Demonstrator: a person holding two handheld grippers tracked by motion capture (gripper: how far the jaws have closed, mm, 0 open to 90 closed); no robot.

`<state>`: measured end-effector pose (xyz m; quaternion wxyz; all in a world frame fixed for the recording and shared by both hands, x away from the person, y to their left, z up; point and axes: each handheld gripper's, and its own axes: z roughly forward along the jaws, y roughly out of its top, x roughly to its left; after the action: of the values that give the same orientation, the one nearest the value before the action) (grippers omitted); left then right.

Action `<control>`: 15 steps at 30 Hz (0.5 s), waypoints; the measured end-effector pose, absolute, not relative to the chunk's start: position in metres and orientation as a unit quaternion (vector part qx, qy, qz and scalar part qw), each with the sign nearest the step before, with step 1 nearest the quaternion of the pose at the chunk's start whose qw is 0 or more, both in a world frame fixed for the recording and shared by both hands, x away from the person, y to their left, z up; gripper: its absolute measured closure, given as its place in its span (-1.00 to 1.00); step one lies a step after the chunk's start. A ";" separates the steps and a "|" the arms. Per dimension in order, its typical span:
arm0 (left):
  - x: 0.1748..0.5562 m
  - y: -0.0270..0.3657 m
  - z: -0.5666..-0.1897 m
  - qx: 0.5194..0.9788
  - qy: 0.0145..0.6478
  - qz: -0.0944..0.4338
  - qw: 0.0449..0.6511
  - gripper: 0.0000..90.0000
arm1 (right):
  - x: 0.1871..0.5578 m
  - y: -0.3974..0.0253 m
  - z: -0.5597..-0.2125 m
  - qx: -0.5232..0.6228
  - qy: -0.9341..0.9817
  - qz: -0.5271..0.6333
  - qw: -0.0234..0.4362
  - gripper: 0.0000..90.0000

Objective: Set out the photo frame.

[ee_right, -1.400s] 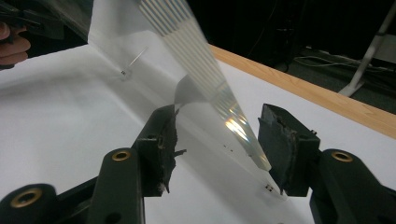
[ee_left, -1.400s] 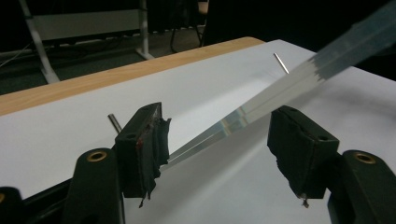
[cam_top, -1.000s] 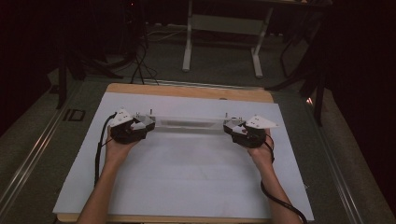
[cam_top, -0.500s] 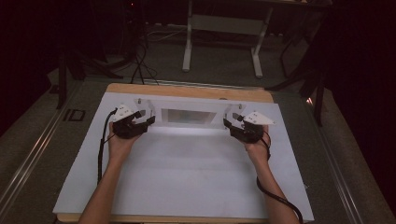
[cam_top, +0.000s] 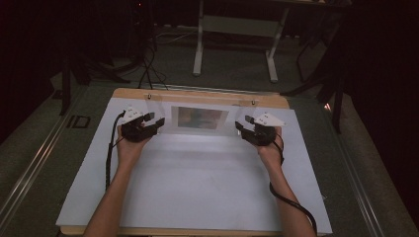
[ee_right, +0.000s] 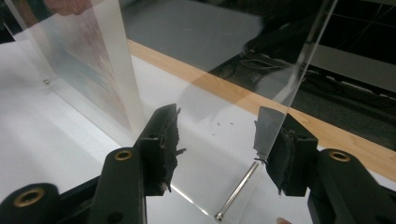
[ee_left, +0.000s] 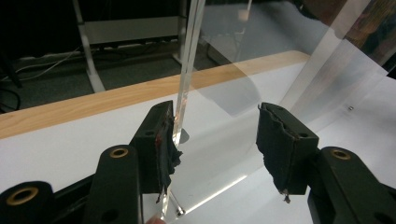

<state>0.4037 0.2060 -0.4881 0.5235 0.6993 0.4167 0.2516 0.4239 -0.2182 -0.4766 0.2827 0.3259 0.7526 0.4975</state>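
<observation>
1 clear acrylic frame (cam_top: 202, 117), print inside, stands upright at the table's (cam_top: 197, 197) far edge between both grippers. Left gripper (cam_top: 155, 123): jaws wide apart, 1 pad touching the panel's end edge, nothing clamped. Right gripper (cam_top: 240, 126): likewise spread, panel edge at 1 pad. Judged stiff, light, slick, scratch-prone; best held by the end edges, both sides.

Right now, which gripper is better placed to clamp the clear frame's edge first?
Left, narrowly. The left gripper has the acrylic frame edge against one pad. The right gripper looks much the same, so both could work.
</observation>
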 end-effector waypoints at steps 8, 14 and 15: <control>0.411 0.202 -0.484 0.705 0.424 0.262 0.505 0.05 | 0.429 -0.215 -0.475 0.336 0.753 0.487 0.289 0.06; 0.416 0.200 -0.485 0.698 0.432 0.263 0.507 0.05 | 0.435 -0.214 -0.473 0.341 0.752 0.485 0.287 0.05; 0.417 0.200 -0.484 0.699 0.433 0.263 0.505 0.04 | 0.436 -0.213 -0.473 0.343 0.752 0.485 0.286 0.05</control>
<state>0.4171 0.2002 -0.4842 0.5048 0.6992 0.4326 0.2630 0.4363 -0.2135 -0.4733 0.2864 0.3426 0.7520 0.4849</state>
